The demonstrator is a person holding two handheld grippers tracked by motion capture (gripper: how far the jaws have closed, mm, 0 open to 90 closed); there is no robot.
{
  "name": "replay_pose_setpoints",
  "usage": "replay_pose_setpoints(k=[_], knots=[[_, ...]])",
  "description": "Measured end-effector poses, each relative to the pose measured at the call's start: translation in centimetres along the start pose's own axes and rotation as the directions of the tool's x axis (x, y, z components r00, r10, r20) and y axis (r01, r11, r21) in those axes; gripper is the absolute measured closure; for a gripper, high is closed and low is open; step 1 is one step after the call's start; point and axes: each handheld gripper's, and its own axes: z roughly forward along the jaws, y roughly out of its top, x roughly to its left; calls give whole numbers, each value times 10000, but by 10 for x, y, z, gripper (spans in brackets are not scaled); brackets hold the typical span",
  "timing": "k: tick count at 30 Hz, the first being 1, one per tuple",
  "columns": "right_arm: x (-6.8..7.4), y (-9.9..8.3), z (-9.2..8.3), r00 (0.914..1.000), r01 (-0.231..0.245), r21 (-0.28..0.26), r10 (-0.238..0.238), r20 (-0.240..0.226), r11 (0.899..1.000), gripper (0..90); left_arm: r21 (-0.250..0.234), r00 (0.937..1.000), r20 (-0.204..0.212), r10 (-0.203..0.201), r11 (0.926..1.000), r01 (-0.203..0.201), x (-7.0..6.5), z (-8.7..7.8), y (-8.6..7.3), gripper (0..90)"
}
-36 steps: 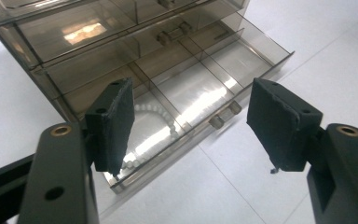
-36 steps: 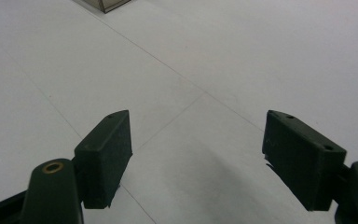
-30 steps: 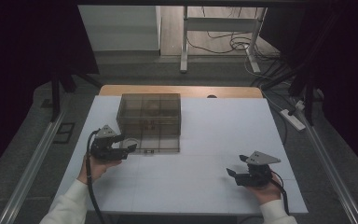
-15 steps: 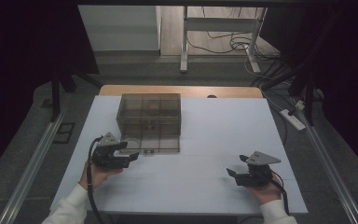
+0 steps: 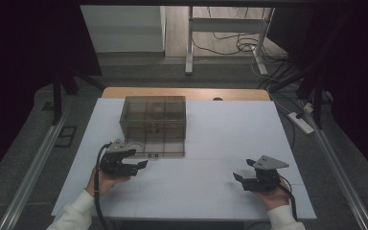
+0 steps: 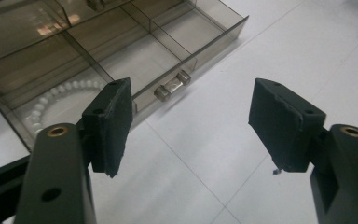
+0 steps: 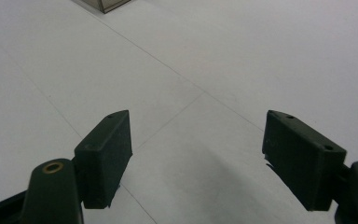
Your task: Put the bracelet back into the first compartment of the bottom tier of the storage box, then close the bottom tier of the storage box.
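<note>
Clearly the pulled-out drawer (image 6: 135, 65) of the smoky plastic box (image 5: 153, 117) lies just ahead of the left gripper (image 5: 136, 166), whose 2 jaws stand wide and empty, its small metal handle (image 6: 172, 85) nearest, while the right gripper (image 5: 242, 179) sits well apart, also wide.

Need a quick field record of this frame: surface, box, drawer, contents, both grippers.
surface: white table
box: smoky transparent organizer, far left of table
drawer: bottom drawer pulled out toward the person, metal handle in front
contents: white bead string in one drawer compartment
left gripper: open, nothing between jaws, just in front of the drawer
right gripper: open, nothing held, over bare table at right
</note>
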Motion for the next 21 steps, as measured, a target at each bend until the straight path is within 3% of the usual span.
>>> replay_pose_setpoints(k=[5,21], knots=[[0,0,-1,10000,7,-10,-7,-1,10000,236,233,9998,207,-38,9997,33,-2,5,-2,336],[-1,-1,-1,10000,24,0,-24,30,10000,236,773,10000,57,-16,9970,12,-2,14,-8,371]])
